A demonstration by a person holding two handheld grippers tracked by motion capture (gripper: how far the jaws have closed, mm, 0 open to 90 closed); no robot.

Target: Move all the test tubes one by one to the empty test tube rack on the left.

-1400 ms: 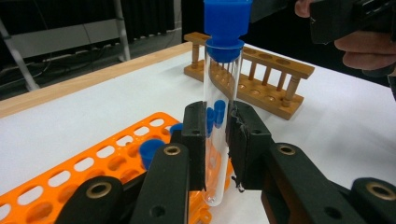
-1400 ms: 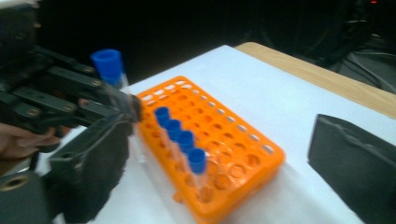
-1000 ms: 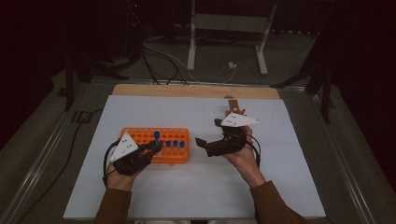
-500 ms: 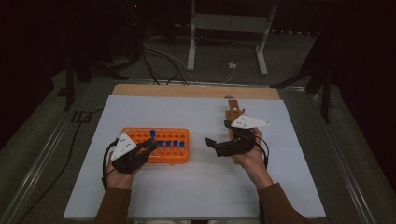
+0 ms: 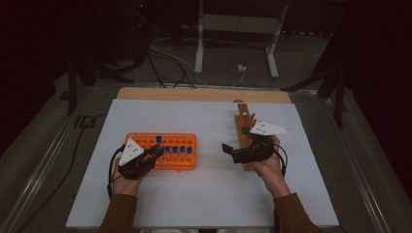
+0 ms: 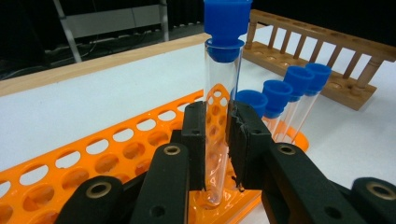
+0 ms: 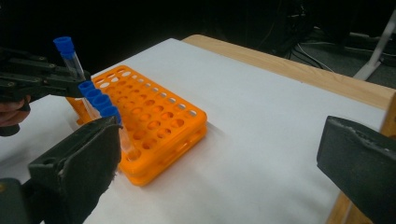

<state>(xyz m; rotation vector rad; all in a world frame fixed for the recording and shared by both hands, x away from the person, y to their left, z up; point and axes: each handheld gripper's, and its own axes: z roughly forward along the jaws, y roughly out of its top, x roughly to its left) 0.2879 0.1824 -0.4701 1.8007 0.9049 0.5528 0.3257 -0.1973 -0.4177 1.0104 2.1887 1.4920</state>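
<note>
A clear test tube with a blue cap (image 6: pixel 217 88) stands upright in an orange rack (image 6: pixel 116 149), and my left gripper (image 6: pixel 218 135) is shut on its glass. In the high view this tube (image 5: pixel 159 140) rises above three other blue-capped tubes (image 5: pixel 175 149) in the rack (image 5: pixel 141 140), with the left gripper (image 5: pixel 155 151) at the rack's near left. My right gripper (image 5: pixel 230 151) hovers to the right, beside a wooden rack (image 5: pixel 242 123). Its jaws (image 7: pixel 219 140) stand wide open with nothing between them, facing the orange rack (image 7: pixel 159 116) and the held tube (image 7: pixel 70 56).
A white sheet (image 5: pixel 204 194) covers the table, with a wooden edge (image 5: pixel 194 94) at the far side. The wooden rack (image 6: pixel 327 51) holds no tubes that I can see. Cables and a metal stand (image 5: pixel 233 29) lie on the floor beyond.
My right gripper has drawn back to the right, away from the orange rack and toward the wooden rack. The left gripper and its tube have stayed where they were.
</note>
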